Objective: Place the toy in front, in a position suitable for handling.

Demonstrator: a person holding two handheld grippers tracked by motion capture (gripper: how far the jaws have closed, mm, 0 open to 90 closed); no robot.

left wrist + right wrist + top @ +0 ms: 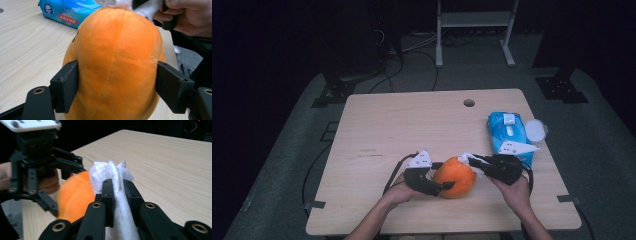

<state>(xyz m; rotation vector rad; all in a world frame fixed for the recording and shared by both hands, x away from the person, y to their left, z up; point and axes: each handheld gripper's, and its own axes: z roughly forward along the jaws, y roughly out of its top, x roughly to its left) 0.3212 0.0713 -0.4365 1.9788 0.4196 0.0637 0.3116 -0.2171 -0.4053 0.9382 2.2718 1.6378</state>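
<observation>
My left gripper [117, 82] clamps the orange plush toy [115, 65] from both sides, steadying it on the table [402, 125] so it can be wiped. My right gripper [119, 188] is pinched tight on a white wipe [110, 171], pressing it against the toy's far end. The blue wipes pack [508, 132] lies near, beyond my right hand [517, 192]. The wipe hides where it meets the toy.

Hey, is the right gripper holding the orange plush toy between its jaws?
No, the right gripper has its jaws pinched on a white wipe; the left gripper clamps the orange plush toy.
</observation>
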